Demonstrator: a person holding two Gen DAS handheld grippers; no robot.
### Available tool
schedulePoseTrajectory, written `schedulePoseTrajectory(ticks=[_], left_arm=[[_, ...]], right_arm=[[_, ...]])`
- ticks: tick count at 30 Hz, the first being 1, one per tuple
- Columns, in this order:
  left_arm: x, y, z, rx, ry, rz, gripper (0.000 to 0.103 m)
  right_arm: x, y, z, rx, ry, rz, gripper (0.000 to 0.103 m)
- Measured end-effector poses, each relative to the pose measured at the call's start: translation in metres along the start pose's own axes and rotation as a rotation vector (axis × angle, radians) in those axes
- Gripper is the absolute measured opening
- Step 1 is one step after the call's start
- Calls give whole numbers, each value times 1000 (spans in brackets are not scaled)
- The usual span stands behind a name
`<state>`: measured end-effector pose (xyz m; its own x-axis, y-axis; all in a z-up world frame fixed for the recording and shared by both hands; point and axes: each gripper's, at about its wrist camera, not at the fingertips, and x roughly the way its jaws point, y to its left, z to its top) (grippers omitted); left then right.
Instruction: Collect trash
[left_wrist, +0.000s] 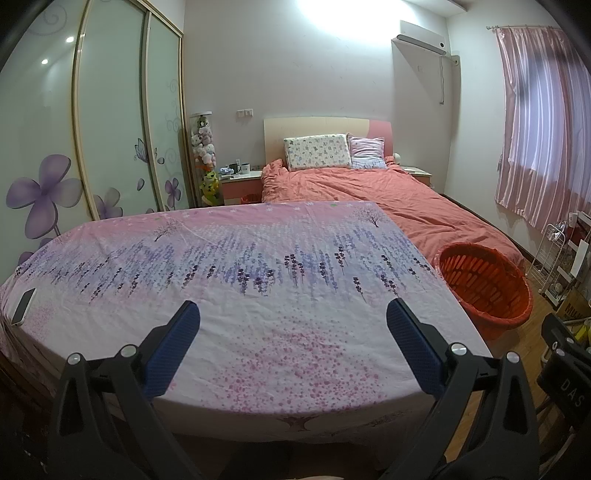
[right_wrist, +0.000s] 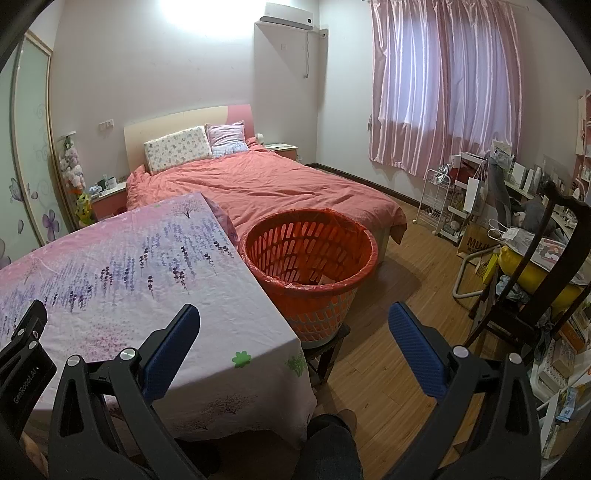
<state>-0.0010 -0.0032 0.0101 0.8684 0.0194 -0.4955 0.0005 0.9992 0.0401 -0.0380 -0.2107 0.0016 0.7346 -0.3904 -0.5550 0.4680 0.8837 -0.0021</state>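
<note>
Hovering: left gripper (left_wrist: 291, 314) above cloth (left_wrist: 258, 280), jaws apart, empty
Right gripper (right_wrist: 293, 317): jaws apart, empty, near bin
Bin (right_wrist: 310, 236): orange, beside table's right edge, paper scraps inside

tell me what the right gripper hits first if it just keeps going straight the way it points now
Probably the orange basket: it sits just ahead of the open right gripper, beside the cloth-covered table. Depth is hard to judge, so it may pass just right of the basket, over the floor.

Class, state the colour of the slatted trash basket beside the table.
The trash basket is orange-red; the right wrist view shows it best.
</note>
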Motion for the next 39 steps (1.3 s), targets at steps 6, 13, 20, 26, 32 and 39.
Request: schedulePoseTrajectory(ticks=[6,13,20,26,32,39], left_arm=[[-1,-1,-1,0,1,-1,99],[0,-1,0,-1,2,-1,99],[-1,-2,-1,-2,4,-2,99],[-1,-3,-2,-1,5,-2,99],[-1,-4,-4,-1,7,-2,99],[1,-6,-7,-1,16,-3,99]], right_arm=[[0,0,0,0,1,0,101],[0,0,0,0,1,0,101],[0,0,0,0,1,0,101],[0,1,1,-1,1,-1,101],[1,1,1,-1,2,-1,101],[1,1,1,-1,4,0,101]])
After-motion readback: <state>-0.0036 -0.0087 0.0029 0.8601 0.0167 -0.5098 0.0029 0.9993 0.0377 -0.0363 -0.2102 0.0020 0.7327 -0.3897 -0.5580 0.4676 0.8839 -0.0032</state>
